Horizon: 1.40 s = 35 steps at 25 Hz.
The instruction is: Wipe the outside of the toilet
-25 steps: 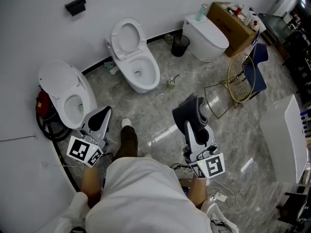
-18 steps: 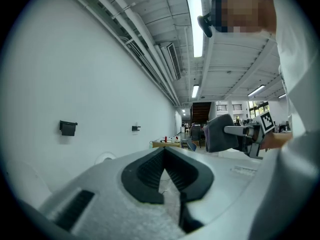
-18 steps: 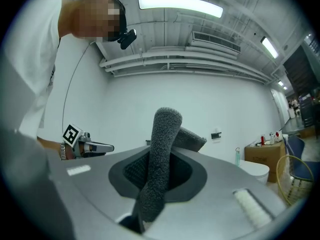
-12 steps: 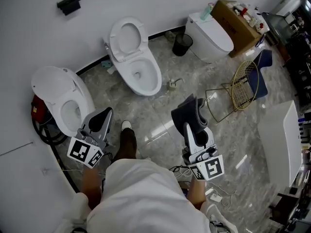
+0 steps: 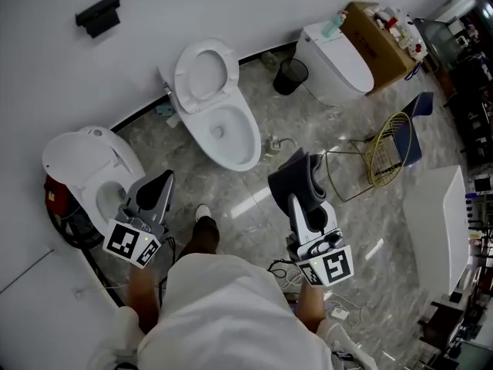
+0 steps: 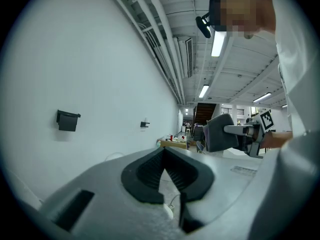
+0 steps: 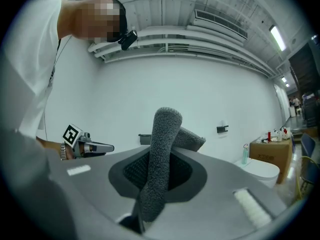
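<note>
Three white toilets stand along the wall in the head view: one with its lid up at the left [image 5: 92, 168], a middle one with its seat open [image 5: 219, 118], and a closed one at the back right [image 5: 339, 56]. My right gripper [image 5: 300, 177] is shut on a folded dark grey cloth [image 5: 291, 179], which also rises between its jaws as the cloth [image 7: 161, 159] in the right gripper view. My left gripper [image 5: 158, 187] is shut and holds nothing; it hangs just right of the left toilet's bowl. Both grippers are held level above the floor.
A black bin [image 5: 290, 75] stands between the middle and right toilets. A cardboard box [image 5: 377, 41] with bottles sits at the back right. A gold wire basket [image 5: 385, 156] and a blue item lie on the marble floor. A red object [image 5: 52, 199] and cables sit left of the left toilet.
The view has shifted so the toilets sit lower and further right in the head view; I have stepped slightly closer to them. Both grippers keep their pose and grip.
</note>
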Each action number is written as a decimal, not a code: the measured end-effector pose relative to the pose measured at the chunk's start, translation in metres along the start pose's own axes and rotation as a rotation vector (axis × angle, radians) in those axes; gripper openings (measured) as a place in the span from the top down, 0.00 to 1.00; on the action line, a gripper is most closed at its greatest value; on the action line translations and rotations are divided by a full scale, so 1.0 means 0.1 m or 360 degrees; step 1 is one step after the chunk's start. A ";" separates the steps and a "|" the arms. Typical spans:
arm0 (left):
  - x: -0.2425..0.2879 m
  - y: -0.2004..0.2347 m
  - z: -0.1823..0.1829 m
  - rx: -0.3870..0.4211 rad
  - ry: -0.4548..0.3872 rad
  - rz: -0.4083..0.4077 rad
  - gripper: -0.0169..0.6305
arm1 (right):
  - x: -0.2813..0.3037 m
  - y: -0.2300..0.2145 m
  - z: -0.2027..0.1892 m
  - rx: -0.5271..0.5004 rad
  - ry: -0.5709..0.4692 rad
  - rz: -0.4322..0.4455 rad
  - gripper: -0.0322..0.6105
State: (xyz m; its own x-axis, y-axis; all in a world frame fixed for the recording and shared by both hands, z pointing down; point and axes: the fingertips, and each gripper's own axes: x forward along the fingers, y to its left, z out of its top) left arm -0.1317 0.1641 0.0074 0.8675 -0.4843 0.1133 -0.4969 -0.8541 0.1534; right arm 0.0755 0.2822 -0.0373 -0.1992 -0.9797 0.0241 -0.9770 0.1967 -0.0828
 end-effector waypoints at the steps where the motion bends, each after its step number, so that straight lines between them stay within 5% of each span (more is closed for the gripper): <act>1: 0.05 0.11 0.02 -0.0005 -0.0003 -0.0004 0.98 | 0.12 -0.01 0.01 -0.0001 0.0009 -0.0002 0.87; 11: 0.35 0.72 0.03 -0.0056 -0.0019 0.0007 0.98 | 0.92 -0.04 -0.06 -0.0011 0.0090 0.0069 0.87; 24: 0.85 0.63 -0.10 -0.0076 0.0039 0.0211 0.98 | 1.46 -0.67 -0.33 0.0040 0.0170 0.0346 0.87; 35: 1.21 0.85 -0.71 -0.0214 0.0129 0.0230 0.98 | 2.31 -0.95 -1.42 -0.0223 0.0530 0.0567 0.87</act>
State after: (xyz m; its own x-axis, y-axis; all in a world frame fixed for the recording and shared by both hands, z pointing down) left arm -0.0705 0.0462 0.1041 0.7852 -0.5783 0.2215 -0.6191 -0.7413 0.2591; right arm 0.1112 0.0429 0.1178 -0.5134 -0.7892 0.3371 -0.8401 0.5423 -0.0099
